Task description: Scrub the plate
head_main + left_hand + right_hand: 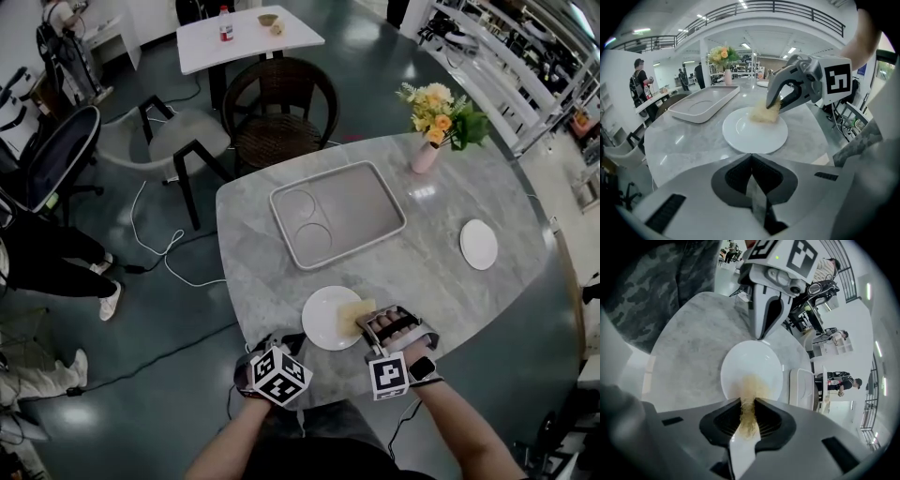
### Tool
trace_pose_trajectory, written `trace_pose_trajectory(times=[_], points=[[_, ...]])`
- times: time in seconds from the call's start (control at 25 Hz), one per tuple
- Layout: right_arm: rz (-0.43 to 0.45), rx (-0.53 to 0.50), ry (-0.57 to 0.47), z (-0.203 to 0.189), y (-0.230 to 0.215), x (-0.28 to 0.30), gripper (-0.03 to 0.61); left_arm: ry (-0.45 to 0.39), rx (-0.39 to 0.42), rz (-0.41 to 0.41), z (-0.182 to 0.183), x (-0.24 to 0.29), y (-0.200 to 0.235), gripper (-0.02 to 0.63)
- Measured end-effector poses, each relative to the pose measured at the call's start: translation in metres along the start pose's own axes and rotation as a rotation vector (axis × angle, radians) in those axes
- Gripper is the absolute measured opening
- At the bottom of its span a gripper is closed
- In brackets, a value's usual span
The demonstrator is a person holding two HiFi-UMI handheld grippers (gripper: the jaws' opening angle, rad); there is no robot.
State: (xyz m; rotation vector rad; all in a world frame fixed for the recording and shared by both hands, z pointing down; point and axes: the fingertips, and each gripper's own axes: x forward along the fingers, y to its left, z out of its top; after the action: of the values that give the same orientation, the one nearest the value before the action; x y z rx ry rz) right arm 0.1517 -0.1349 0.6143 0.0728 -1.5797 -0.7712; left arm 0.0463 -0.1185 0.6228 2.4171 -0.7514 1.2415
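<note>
A white plate [323, 319] lies near the front edge of the grey marble table [253, 244]. My right gripper [367, 323] is shut on a yellow scrub pad [353, 315], which rests on the plate's right part. In the right gripper view the pad [751, 385] runs from between the jaws of the right gripper [748, 401] onto the plate [750, 364]. My left gripper [281, 342] is shut and empty, its tips at the plate's left rim; whether they touch the plate I cannot tell. The left gripper view shows the plate [745, 136], the pad [765, 114] and the right gripper [776, 104].
A grey tray [380, 187] with two round recesses lies beyond the plate. A smaller white plate [479, 244] sits at the right, and a pink vase of flowers [427, 150] stands at the back. A dark chair [279, 108] stands behind the table.
</note>
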Motion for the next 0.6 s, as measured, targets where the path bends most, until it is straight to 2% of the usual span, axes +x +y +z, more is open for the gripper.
trace_pose_trajectory(times=[0.2, 0.6], points=[[0.042, 0.008, -0.053, 0.016, 0.023, -0.014, 0.077, 0.019, 0.022, 0.003, -0.002, 0.004, 0.002, 0.012], [0.060, -0.095, -0.191, 0.069, 0.027, -0.022, 0.077, 0.023, 0.053, 0.000, -0.002, 0.004, 0.001, 0.012]])
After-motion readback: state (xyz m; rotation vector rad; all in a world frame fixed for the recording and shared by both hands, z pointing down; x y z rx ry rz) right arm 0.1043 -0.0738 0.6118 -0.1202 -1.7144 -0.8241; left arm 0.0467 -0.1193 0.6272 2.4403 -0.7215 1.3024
